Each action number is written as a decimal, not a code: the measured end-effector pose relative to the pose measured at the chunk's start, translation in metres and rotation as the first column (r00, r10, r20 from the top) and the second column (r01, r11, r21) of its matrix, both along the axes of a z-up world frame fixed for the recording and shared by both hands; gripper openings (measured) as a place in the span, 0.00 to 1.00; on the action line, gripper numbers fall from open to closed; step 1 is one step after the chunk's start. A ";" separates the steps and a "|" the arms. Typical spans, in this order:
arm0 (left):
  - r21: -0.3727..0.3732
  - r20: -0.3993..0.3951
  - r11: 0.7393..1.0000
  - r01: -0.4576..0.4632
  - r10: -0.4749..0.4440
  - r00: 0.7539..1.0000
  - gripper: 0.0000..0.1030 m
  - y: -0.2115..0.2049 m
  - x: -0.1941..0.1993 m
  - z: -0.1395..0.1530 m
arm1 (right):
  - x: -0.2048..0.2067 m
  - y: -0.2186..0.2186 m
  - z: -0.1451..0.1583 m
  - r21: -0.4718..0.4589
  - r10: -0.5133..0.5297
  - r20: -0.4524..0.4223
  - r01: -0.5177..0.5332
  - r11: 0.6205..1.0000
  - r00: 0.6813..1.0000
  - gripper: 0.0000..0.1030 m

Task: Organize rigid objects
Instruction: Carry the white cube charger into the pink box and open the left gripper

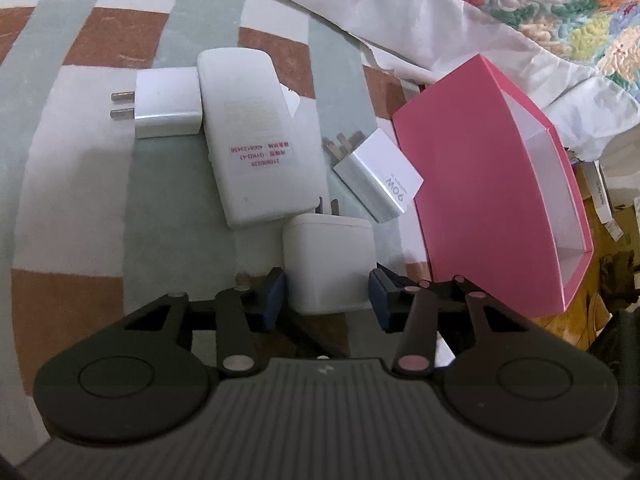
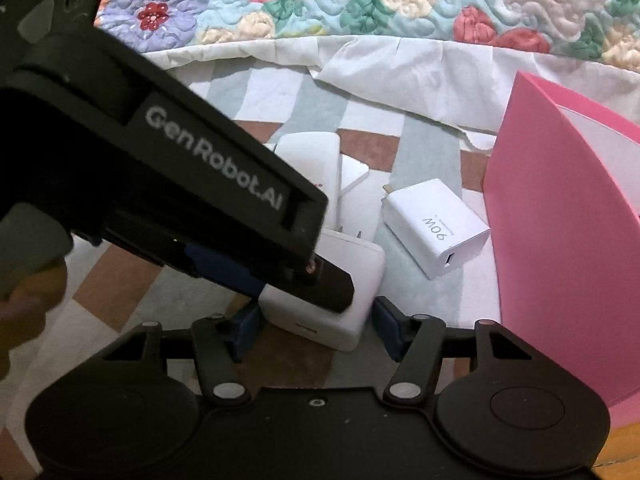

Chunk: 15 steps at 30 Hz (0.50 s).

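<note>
A white square charger (image 1: 328, 264) lies on the checked rug (image 1: 72, 184), prongs pointing away. My left gripper (image 1: 327, 296) is shut on it, its blue pads (image 1: 276, 294) pressing both sides. In the right wrist view the same charger (image 2: 360, 280) sits under the left gripper's finger (image 2: 330, 286). My right gripper (image 2: 316, 330) straddles its near end, open with a small gap at the right pad. A 90W charger (image 1: 378, 184) (image 2: 436, 228) lies beside the open pink box (image 1: 480, 184) (image 2: 568, 240). Further back are a long white device with a red-lettered label (image 1: 248, 140) and a white plug adapter (image 1: 166, 104).
A white sheet (image 1: 420, 28) and a floral quilt (image 2: 360, 0) bound the far side. The pink box has a white inside and stands tilted at the right. A person's hand (image 2: 24, 308) holds the left gripper's handle at the left edge.
</note>
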State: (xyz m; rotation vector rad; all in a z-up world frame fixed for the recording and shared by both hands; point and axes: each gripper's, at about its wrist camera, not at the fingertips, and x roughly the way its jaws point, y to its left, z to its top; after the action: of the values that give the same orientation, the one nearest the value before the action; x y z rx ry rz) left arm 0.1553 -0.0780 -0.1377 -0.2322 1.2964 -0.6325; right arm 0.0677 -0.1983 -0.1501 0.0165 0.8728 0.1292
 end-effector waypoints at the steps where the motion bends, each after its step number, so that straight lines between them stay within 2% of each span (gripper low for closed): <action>1: 0.014 0.011 1.000 0.006 -0.006 1.000 0.45 -0.001 -0.002 0.001 | -0.001 0.002 0.001 -0.007 0.006 -0.001 -0.006 1.000 1.000 0.63; 6: 0.074 0.062 0.996 0.047 -0.051 0.997 0.44 -0.004 -0.014 0.017 | -0.005 0.004 0.009 0.002 0.017 0.010 -0.017 1.000 1.000 0.63; 11: 0.073 0.101 0.993 0.090 -0.097 0.990 0.44 -0.005 -0.023 0.048 | -0.026 0.013 0.036 -0.122 0.080 0.074 -0.071 0.990 0.994 0.63; 15: 0.041 0.146 0.992 0.122 -0.127 0.981 0.44 -0.006 -0.033 0.076 | -0.039 0.009 0.062 -0.137 0.077 0.113 -0.061 0.989 0.991 0.63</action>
State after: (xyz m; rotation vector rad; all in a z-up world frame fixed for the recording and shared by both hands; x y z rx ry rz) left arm 0.1228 -0.0844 -0.0618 -0.0758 1.1824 -0.7218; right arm 0.0288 -0.1893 -0.0878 -0.1456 0.7626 0.1347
